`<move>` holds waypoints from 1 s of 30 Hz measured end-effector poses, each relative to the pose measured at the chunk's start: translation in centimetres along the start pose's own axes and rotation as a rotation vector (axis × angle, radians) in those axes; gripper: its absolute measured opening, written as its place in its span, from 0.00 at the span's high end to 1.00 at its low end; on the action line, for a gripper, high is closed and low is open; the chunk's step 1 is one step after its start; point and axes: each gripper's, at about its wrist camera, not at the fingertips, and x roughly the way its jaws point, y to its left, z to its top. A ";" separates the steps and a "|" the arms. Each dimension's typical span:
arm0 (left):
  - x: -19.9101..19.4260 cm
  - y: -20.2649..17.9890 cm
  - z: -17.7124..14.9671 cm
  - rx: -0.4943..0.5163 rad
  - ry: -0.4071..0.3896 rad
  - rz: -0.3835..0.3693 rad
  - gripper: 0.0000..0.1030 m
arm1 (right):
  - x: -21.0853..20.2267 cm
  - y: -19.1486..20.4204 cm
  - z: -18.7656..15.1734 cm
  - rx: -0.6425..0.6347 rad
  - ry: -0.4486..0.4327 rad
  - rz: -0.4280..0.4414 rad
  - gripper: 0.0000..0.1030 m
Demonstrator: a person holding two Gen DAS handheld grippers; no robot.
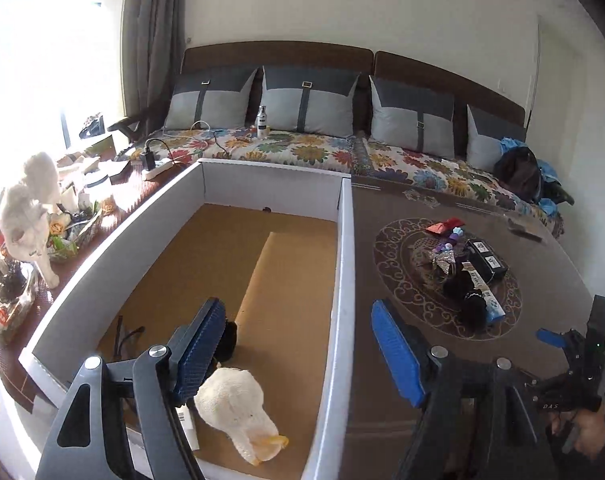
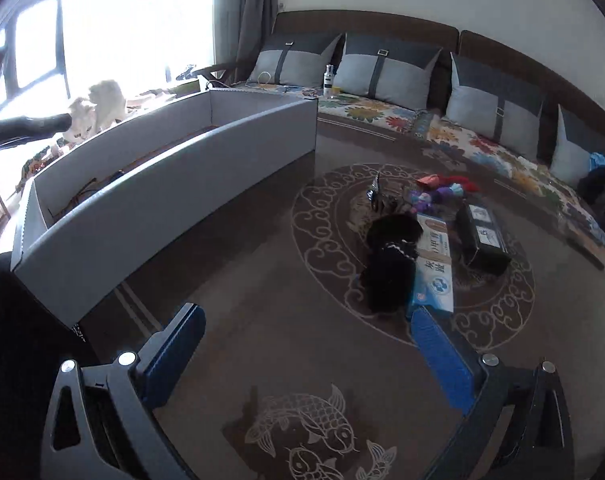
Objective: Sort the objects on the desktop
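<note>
Over the white cardboard box [image 1: 344,264], the left claw [image 1: 298,354] hangs with its blue pads spread wide and nothing between them. Its left pad sits above the box interior, its right pad above the brown patterned counter [image 1: 382,400], so the box's right wall runs up between the two. Inside the box, at about 6 o'clock, lies a cream knitted duck toy [image 1: 234,412], with a small black item [image 1: 227,339] just beyond it behind the left pad.

At 2 o'clock from that claw, on the counter's round ornament, sits the unsorted pile: a black fluffy toy [image 2: 390,264], a blue-and-white carton [image 2: 432,268] touching it, a black box [image 2: 484,240] beside that, and purple and red toys [image 2: 434,192] at the far edge. The right claw [image 2: 306,354] is fully spread and empty over bare counter, the pile at its 1 o'clock. A white cat [image 1: 26,212] stands at 9 o'clock, outside the box.
</note>
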 end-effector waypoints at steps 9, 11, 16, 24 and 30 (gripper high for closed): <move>3.4 -12.9 -2.5 0.059 0.109 -0.179 0.15 | 1.2 -13.2 -3.6 0.298 0.105 -0.159 0.00; 5.1 -15.0 -3.9 0.080 0.151 -0.186 0.15 | 1.4 -14.1 -4.0 0.318 0.108 -0.173 0.00; 10.1 -18.7 -7.4 0.128 0.241 -0.154 0.15 | 2.4 -15.2 -4.2 0.341 0.132 -0.176 0.00; 15.1 -19.9 -8.5 0.107 0.292 -0.109 0.15 | 4.3 -14.1 -4.1 0.277 0.167 -0.183 0.00; 16.8 -20.0 -8.8 0.124 0.307 -0.097 0.15 | 4.4 -13.9 -4.1 0.277 0.141 -0.190 0.00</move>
